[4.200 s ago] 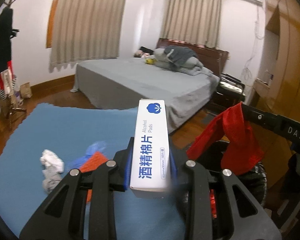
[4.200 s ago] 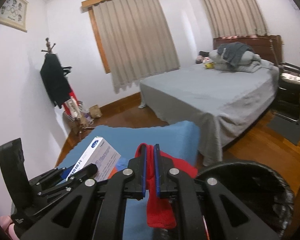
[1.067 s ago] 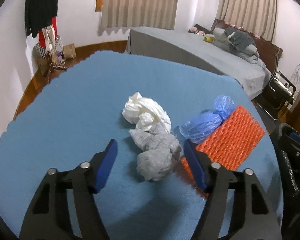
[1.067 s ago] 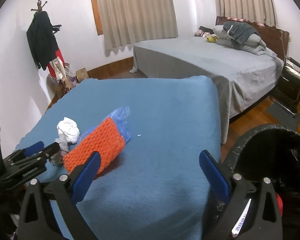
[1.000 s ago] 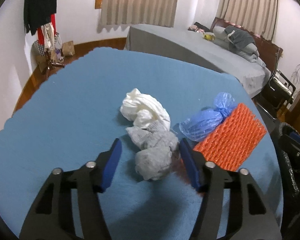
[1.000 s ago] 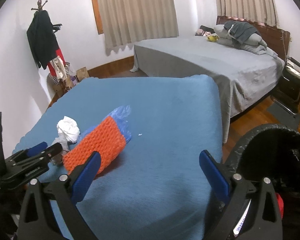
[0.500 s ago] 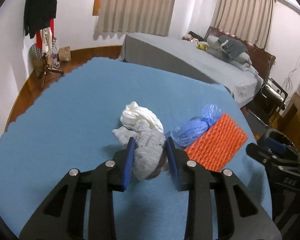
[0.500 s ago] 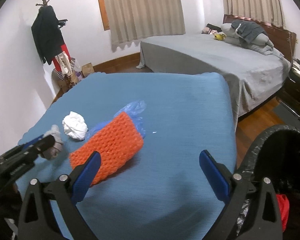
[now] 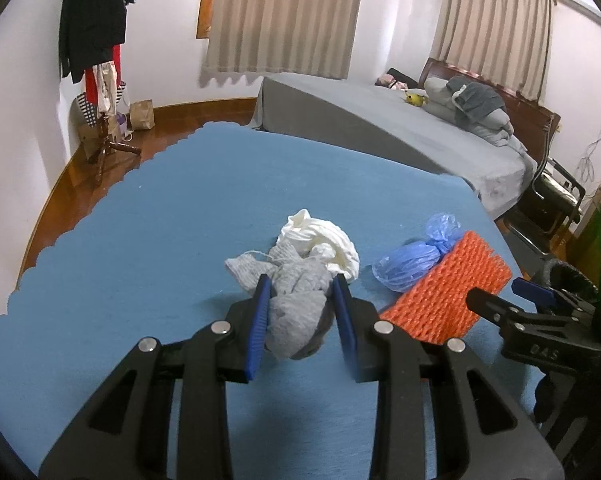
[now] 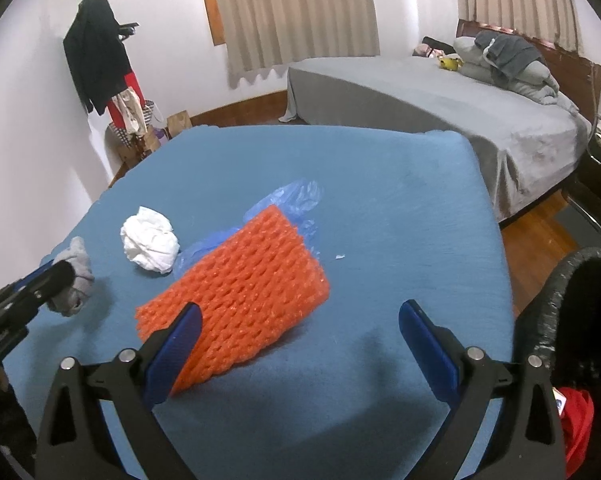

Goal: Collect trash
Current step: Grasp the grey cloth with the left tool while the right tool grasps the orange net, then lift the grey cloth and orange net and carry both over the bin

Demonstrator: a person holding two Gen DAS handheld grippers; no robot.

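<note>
My left gripper (image 9: 300, 284) is shut on a crumpled grey wad (image 9: 296, 320) and holds it just above the blue table cover (image 9: 160, 240), where its shadow falls. In the right wrist view the same wad (image 10: 76, 276) hangs at the far left. A white crumpled tissue (image 9: 324, 240) lies right behind it. To the right lie a knotted blue plastic bag (image 9: 412, 260) and an orange foam net (image 10: 240, 280). My right gripper (image 10: 300, 320) stands wide open over the near end of the net, its left finger (image 10: 180, 332) in front of it.
A black bin lined with a bag (image 10: 572, 300) stands at the table's right edge, with something red (image 10: 578, 420) inside. Beyond the table are a grey bed (image 10: 460, 104), a coat rack (image 10: 96, 60) in the left corner and a chair (image 9: 552, 196).
The left jaws closed on the grey wad and lifted it a little, pulling it off the white tissue. The right gripper came down and forward over the orange net, still open.
</note>
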